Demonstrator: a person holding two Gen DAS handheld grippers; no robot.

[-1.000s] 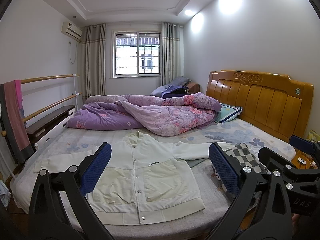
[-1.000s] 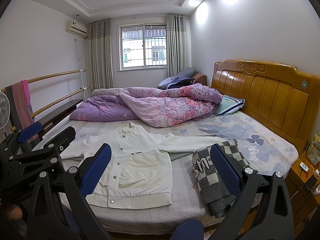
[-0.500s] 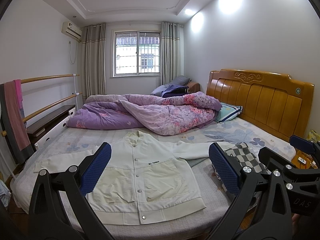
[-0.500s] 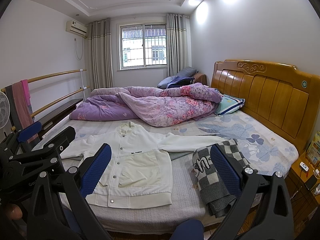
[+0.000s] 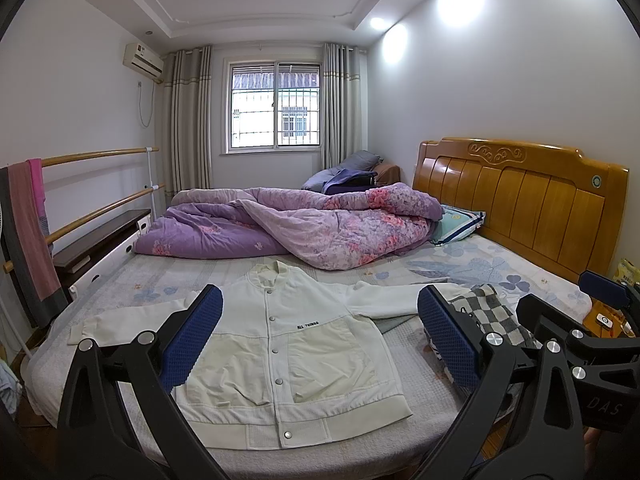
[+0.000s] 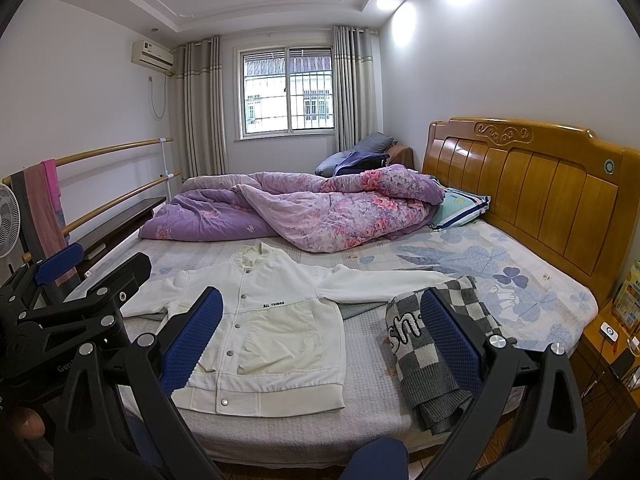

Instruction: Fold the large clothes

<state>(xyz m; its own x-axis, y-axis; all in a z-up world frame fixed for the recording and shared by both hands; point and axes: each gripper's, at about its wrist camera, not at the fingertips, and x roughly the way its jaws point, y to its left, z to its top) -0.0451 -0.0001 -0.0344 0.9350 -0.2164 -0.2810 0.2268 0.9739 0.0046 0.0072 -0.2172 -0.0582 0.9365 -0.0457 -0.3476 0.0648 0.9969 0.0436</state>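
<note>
A white snap-button jacket (image 5: 288, 352) lies flat, front up, sleeves spread, on the near half of the bed; it also shows in the right wrist view (image 6: 272, 320). My left gripper (image 5: 320, 340) is open and empty, held above the bed's near edge before the jacket. My right gripper (image 6: 320, 340) is open and empty, to the right of the left one, between the jacket and a grey checked knit garment (image 6: 432, 352). The left gripper's body (image 6: 72, 312) shows at the left of the right wrist view.
A crumpled purple floral quilt (image 5: 304, 228) covers the far half of the bed. A wooden headboard (image 5: 520, 200) stands at the right, with a pillow (image 5: 456, 224) beside it. Wooden rails with hanging cloth (image 5: 28, 232) run along the left. A bedside stand (image 6: 608, 344) is at right.
</note>
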